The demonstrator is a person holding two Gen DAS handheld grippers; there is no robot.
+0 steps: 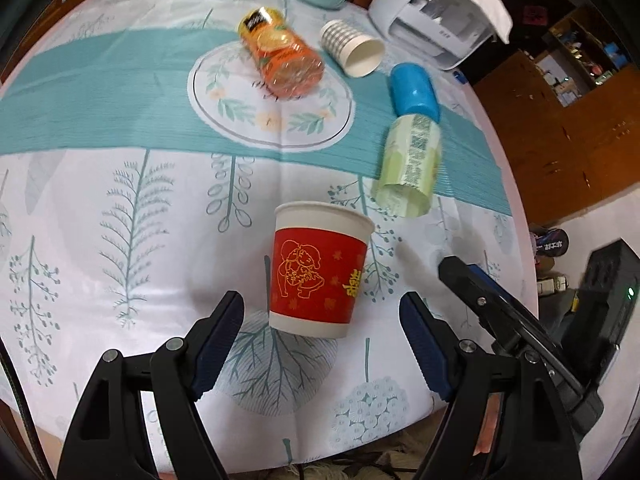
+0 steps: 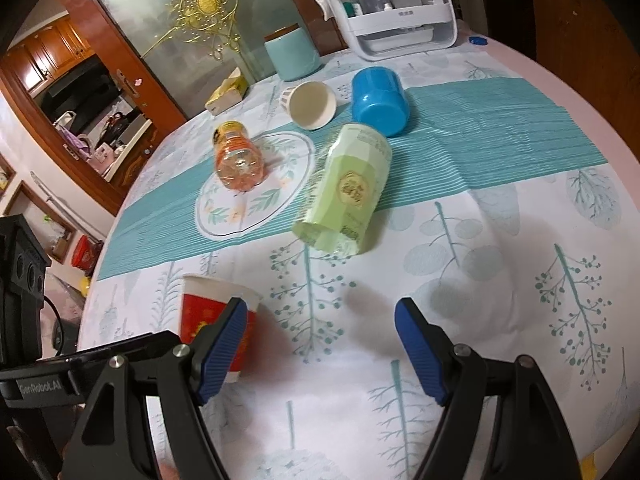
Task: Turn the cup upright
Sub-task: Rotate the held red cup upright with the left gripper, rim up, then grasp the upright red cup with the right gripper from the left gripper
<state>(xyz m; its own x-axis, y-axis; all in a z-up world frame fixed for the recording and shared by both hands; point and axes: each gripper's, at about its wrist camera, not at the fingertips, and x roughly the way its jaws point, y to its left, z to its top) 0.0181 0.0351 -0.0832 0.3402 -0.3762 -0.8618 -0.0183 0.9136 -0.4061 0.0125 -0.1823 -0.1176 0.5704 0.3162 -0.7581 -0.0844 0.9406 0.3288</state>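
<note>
A red and white paper cup (image 1: pixel 318 270) stands upright on the tablecloth, rim up, just ahead of my left gripper (image 1: pixel 322 320), which is open with its fingers either side and apart from the cup. The cup also shows in the right wrist view (image 2: pixel 208 312), partly behind the left finger of my right gripper (image 2: pixel 318 334), which is open and empty above the cloth. My right gripper's finger (image 1: pixel 480 292) shows at the right of the left wrist view.
Lying on their sides farther back are an orange bottle (image 1: pixel 282 58), a striped paper cup (image 1: pixel 352 46), a blue cup (image 1: pixel 414 88) and a green wrapped cylinder (image 1: pixel 410 164). A teal jar (image 2: pixel 292 56), a tissue box (image 2: pixel 226 94) and a white appliance (image 2: pixel 400 4) stand at the far edge.
</note>
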